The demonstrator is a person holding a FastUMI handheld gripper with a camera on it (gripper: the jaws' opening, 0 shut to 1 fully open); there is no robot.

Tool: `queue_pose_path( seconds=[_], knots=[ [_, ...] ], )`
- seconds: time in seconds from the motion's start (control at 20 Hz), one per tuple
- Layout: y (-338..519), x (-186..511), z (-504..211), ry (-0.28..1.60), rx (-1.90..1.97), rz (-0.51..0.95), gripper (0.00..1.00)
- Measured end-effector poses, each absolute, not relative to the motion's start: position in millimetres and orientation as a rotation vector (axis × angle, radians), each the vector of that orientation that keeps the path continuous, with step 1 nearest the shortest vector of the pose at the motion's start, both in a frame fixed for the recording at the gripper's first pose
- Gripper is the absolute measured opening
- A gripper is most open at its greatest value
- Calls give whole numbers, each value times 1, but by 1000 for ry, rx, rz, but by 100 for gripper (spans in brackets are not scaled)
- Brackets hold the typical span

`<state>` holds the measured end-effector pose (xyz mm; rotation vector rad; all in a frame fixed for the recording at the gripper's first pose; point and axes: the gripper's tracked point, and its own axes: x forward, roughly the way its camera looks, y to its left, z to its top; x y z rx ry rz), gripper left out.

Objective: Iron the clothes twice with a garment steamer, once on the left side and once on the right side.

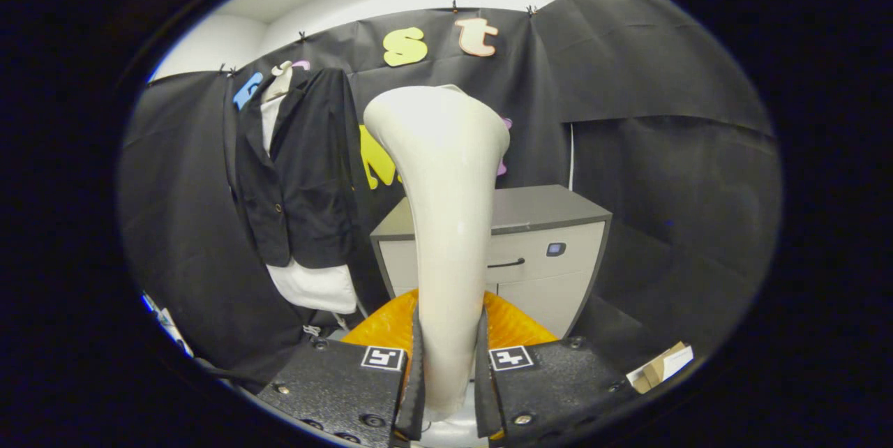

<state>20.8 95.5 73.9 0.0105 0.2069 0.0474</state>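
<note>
- Got the steamer clamped in the gripper, both fingers pressing on its cream handle low down. It stands upright, and the wide head is up top with its back toward me.
- Jacket hangs on the wall off to the left of the steamer and well beyond the fingers, black, over a white shirt that pokes out underneath.
- I'd say no stroke has started yet, since the head is nowhere near the cloth.
- Plan: swing left, bring the head up near the jacket's shoulder on one side, then draw it straight down in one slow pass. Same again on the other side.
- Grip sits low on a tall handle, so I'd keep moves gentle or the head may wobble.
- Orange thing sits right behind the fingers, probably the steamer's base, can't tell for sure.
- Grey cabinet stands behind the steamer, so I'll keep clear of it when swinging.
</note>
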Motion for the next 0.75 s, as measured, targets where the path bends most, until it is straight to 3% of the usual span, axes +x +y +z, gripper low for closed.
queue_pose_path(
  seconds=[0.4, 0.75],
  knots=[
    [96, 24, 77, 186, -35, 141, 31],
    [100, 31, 79, 175, -47, 84, 31]
  ],
)
